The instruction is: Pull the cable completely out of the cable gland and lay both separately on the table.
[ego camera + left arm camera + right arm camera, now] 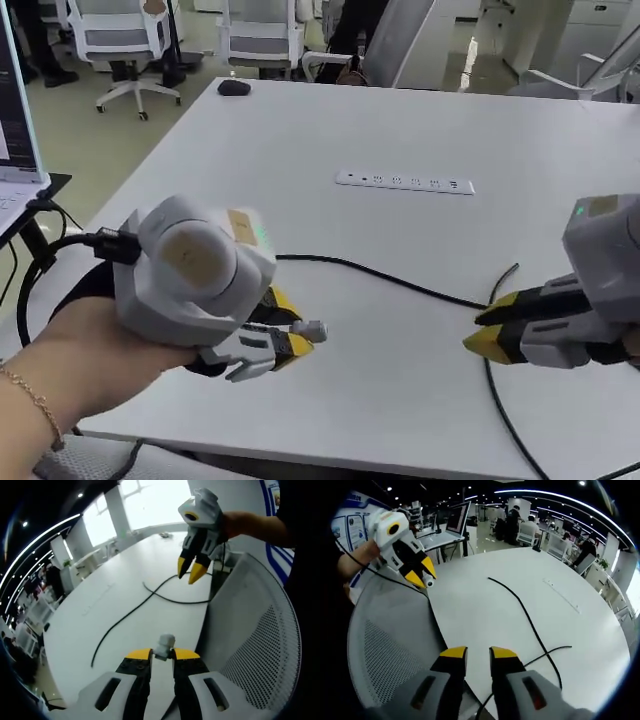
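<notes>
Holding the gland (312, 329) right at the tips of its yellow jaws is the left gripper (292, 338), down at seven o'clock in the head view, by the near edge of the table (400, 120). It's a firm pinch on a small pale fitting, which looks to be hovering. I can't tell whether it touches the top.

And look at the cable (400, 283): it's free! The black line lies on the white top from the centre out towards four o'clock, and I can see no fitting on it. One loose end sits just beside the right gripper (478, 330). That gripper waits at three o'clock, its jaws a narrow gap apart with nothing between them.

By my reading the pull is done, and what's left is laying the gland down on its own.

On handling, the gland looks light, hard and smooth, and it's rounded, so I'd expect it to roll or pop from the tips. The grip across its sides looks right. I'd bring it low over the bare patch at nine o'clock of the cable, well in from the edge, and open gently.

The cable is another story: limp and light with a rubbery skin, so it will flop wherever it's left. If it needs shifting, take it a little behind the loose end.

A power strip (405, 183) lies at twelve o'clock, well apart from all this.
</notes>
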`<state>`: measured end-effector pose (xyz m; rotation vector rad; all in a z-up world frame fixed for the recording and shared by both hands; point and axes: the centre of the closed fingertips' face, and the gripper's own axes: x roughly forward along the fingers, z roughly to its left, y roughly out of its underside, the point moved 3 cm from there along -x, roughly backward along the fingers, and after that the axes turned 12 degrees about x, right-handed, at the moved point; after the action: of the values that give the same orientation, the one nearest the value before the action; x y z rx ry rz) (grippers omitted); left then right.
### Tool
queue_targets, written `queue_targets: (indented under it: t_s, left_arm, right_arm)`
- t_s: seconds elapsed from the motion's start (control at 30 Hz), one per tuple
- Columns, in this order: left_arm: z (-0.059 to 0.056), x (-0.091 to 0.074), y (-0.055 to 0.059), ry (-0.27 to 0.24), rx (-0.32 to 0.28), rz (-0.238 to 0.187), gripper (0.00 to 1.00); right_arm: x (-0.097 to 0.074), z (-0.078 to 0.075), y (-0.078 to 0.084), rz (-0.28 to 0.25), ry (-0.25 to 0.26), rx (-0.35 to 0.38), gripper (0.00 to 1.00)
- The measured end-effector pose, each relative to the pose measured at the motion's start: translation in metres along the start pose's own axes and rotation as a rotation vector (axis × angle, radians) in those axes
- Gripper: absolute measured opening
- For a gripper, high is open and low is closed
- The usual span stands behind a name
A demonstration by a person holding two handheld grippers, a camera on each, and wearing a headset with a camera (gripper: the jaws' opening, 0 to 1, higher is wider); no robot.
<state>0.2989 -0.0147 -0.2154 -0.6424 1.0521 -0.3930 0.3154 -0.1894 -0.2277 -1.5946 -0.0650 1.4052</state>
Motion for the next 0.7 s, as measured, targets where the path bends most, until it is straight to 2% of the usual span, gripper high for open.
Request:
queue_targets:
  t_s: [0.07,0.2,0.27,0.37,0.43,0.53,0.67,0.7]
  left_arm:
    - [0.001,0.002,-0.001,0.005,0.016,0.009,0.17]
    - [0.004,0.005,-0.005,0.012,0.031,0.001,0.17]
    - [0.005,0.009,-0.006,0.024,0.042,-0.004,0.17]
    - [0.006,0.015,-0.005,0.044,0.060,0.007,0.17]
    - [0.008,0.023,-0.003,0.068,0.054,-0.002,0.17]
    - [0.014,0.040,0.007,0.096,0.040,-0.001,0.17]
    - [0.017,0.062,0.022,0.143,-0.025,0.010,0.17]
    - [0.018,0.070,0.030,0.150,-0.009,0.035,0.17]
  right_arm:
    - [-0.001,0.004,0.005,0.015,0.007,-0.005,0.17]
    - [-0.005,0.023,0.015,0.040,-0.051,-0.006,0.16]
    - [-0.007,0.028,0.017,0.048,-0.057,-0.015,0.16]
    - [-0.011,0.034,0.018,0.044,-0.060,-0.015,0.16]
    - [-0.014,0.038,0.017,0.031,-0.064,0.003,0.16]
    - [-0.018,0.046,0.016,0.029,-0.071,-0.017,0.16]
    - [-0.025,0.050,0.020,0.027,-0.074,-0.018,0.16]
    - [-0.027,0.052,0.020,0.028,-0.077,-0.022,0.16]
